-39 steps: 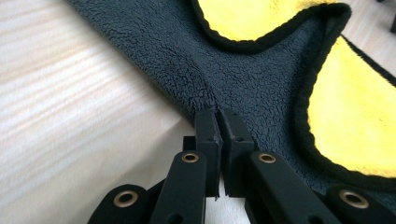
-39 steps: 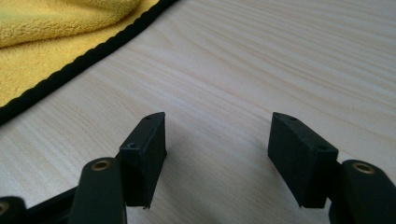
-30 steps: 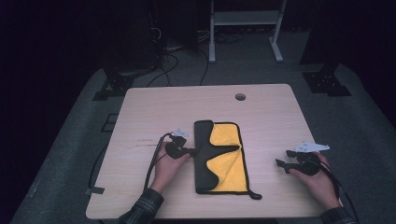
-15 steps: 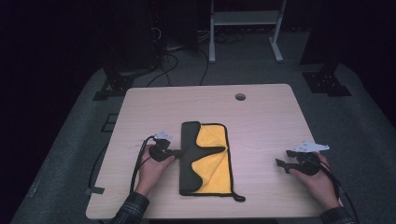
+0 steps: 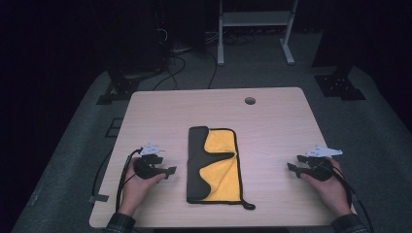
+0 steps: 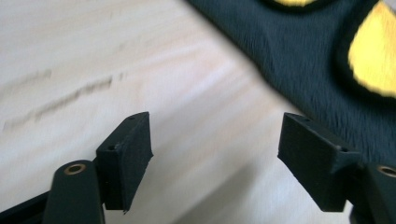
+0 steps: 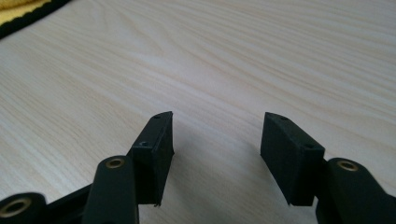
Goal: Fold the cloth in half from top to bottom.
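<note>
Left of the folded cloth (image 5: 214, 165), the left gripper (image 5: 170, 171) has just been opening, empty; the right gripper (image 5: 291, 167), well apart, has been closing on nothing.

A light wooden surface (image 5: 272, 116) stands on grey carpet floor (image 5: 73, 160); a white metal frame (image 5: 252, 19) and cables (image 5: 184, 58) sit behind in darkness.

Black claw (image 5: 171, 170) with brass-ringed screw holes, grey three-cornered top plate, trailing black cable, plaid cuffs.

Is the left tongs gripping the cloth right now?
No, the left tongs stand open over bare table, with the cloth lying just beyond the jaws.
</note>
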Available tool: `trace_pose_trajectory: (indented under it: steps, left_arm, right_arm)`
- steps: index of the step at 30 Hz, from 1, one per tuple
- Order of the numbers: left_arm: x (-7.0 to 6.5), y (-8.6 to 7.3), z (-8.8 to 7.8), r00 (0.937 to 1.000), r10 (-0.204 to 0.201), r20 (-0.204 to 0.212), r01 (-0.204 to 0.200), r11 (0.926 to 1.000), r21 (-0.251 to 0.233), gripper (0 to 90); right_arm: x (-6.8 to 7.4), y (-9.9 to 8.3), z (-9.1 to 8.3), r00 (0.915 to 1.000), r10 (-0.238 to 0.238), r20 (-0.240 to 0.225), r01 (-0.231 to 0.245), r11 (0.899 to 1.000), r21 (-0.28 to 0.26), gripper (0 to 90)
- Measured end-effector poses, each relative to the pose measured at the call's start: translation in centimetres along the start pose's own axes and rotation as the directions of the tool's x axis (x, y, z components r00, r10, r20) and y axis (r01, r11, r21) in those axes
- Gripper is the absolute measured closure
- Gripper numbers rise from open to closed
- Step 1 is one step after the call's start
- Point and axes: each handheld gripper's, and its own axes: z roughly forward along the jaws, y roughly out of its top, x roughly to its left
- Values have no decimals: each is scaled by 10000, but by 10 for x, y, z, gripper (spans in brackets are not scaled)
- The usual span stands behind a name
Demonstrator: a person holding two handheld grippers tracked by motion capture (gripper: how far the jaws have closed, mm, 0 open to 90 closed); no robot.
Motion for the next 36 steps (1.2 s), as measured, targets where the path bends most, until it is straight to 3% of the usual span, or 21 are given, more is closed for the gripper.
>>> trace_pose_trajectory:
  steps: [3, 8, 14, 22, 36]
  left_arm:
    - [-2, -13, -6, 9999, 126, -103, -124, 9997, 225, 216]
    - [-4, -22, -9, 9990, 399, -206, -399, 9992, 10, 201]
    - [-10, -28, -6, 9899, 1240, -684, -1254, 9920, -172, 162]
    - [-11, -28, -1, 9893, 1317, -635, -1330, 9910, -165, 33]
    - [-12, -26, 2, 9883, 1448, -487, -1451, 9894, -30, 0]
  right_arm:
    - [2, 5, 1, 9999, -50, -160, 49, 10000, -58, 429]
    - [7, 15, 3, 9988, -136, -471, 125, 9997, -233, 449]
    - [11, 29, 7, 9956, -225, -907, 201, 9994, -272, 461]
    - [20, 49, 15, 9906, -577, -1241, 529, 9977, -420, 471]
    - [43, 86, 39, 9737, -1208, -1930, 1124, 9922, -539, 548]
